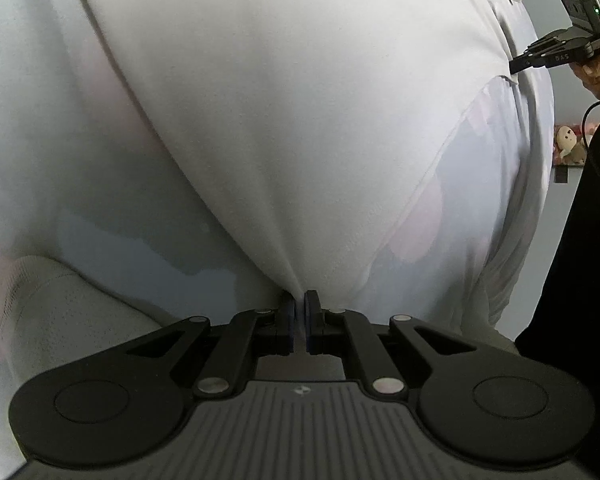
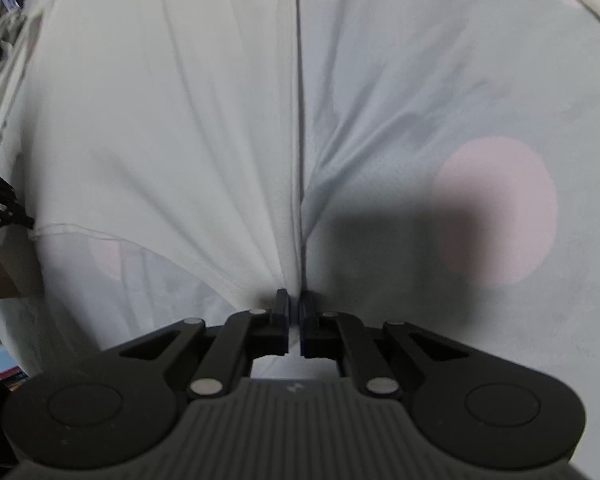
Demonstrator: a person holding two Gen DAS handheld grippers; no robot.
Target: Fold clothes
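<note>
A white garment (image 1: 300,120) fills nearly the whole frame in both wrist views, stretched taut and fanning out in creases from each tool. At bottom centre of the left view, the left tool (image 1: 299,320) pinches a fold of the cloth. At bottom centre of the right view, the right tool (image 2: 295,320) pinches the cloth's edge. A small doll (image 1: 568,142) sits at the right edge of the left view.

The white garment (image 1: 300,120) filled both views, so its full shape and whatever sat behind it stayed hidden. The right gripper (image 1: 514,67) was partly cut off by the frame edge, and the little doll (image 1: 568,140) was too small to make out.
</note>
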